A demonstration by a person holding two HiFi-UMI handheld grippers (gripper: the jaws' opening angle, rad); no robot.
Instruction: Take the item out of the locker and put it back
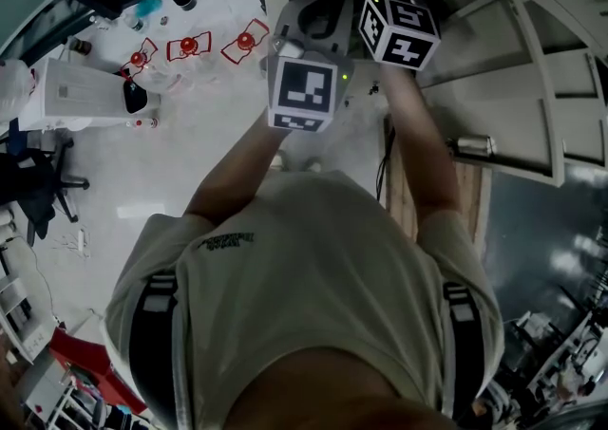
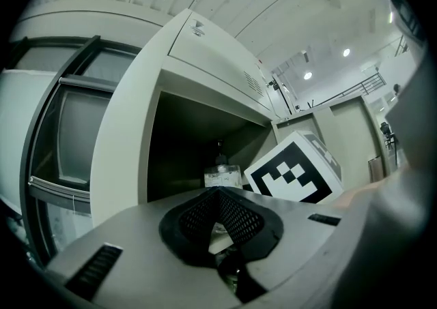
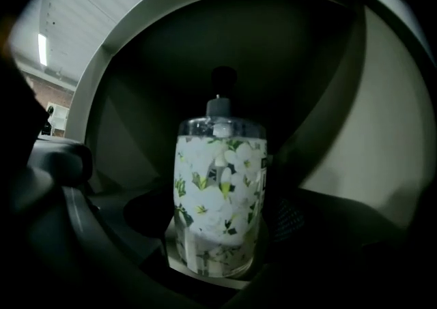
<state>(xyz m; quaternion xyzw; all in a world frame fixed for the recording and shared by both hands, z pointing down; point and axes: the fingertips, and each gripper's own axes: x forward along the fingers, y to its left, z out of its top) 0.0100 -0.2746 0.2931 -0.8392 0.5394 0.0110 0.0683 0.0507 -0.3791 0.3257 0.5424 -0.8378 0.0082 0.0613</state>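
1. The left claw (image 2: pixel 218 195) has its pads pressed together with nothing in it. It hangs in front of the locker (image 2: pixel 130 137), outside the opening, just left of the right one's marker cube (image 2: pixel 293 174). Basically a spectator.
2. The locker's upper compartment (image 2: pixel 184 144) is open and dark inside. From the left gripper view you can spot the bottle (image 2: pixel 222 174) standing upright in there.
3. The right claw (image 3: pixel 220 232) is poked into that compartment and looks clamped on the bottle, a clear pump bottle with a white flower print. The pads sit low on both of its sides. The bottle's bottom is right about at shelf level, and I can't tell if it's resting there or lifted a hair.
4. My read on the step: it's a grab with the bottle inside the locker. From 1 moment that could be the start of the take-out or the tail end of the put-back, honestly can't say which.
5. If it's the take-out, the next move calls for a small lift and a straight pull back toward the person. The bottle needs to be kept upright so the pump top clears the compartment's upper edge. If it's the put-back, just open the claw and back out without nudging the bottle.
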